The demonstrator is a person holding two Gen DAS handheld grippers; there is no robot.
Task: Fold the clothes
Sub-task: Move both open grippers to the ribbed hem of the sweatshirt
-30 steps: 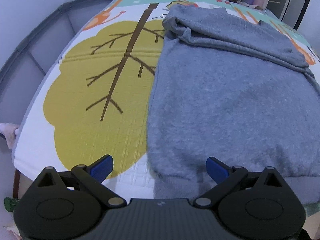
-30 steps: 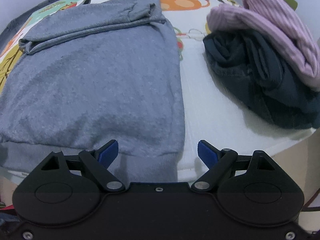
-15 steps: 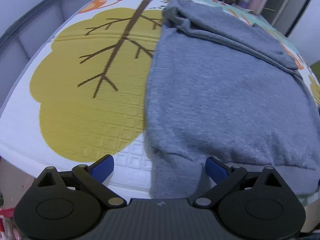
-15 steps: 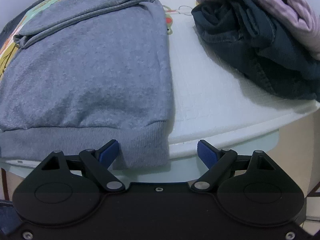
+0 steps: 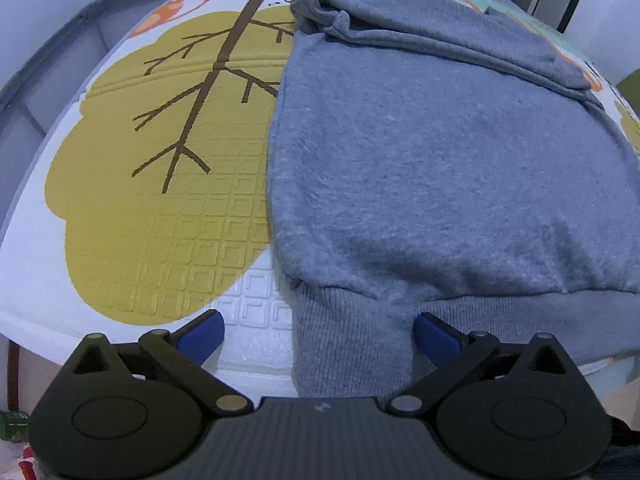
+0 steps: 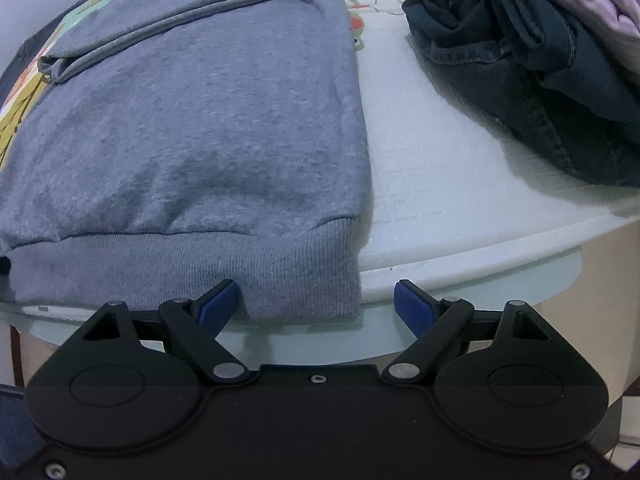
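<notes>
Over table edge: both tongs (image 5: 318,334) (image 6: 316,300) wide apart, empty; grey sweatshirt (image 5: 440,168) hem partly hidden.

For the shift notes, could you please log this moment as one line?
stage: pre-grasp | left tool: open at hem's left corner | right tool: open at hem's right corner | grey sweatshirt: flat on mat, sleeves folded in

The sweater (image 5: 440,168) is fuzzy matt grey knit with a ribbed hem. The mat (image 5: 168,240) is embossed foam. The jeans (image 6: 532,80) are dark denim; the tongs (image 6: 316,304) are matt black plastic.
</notes>
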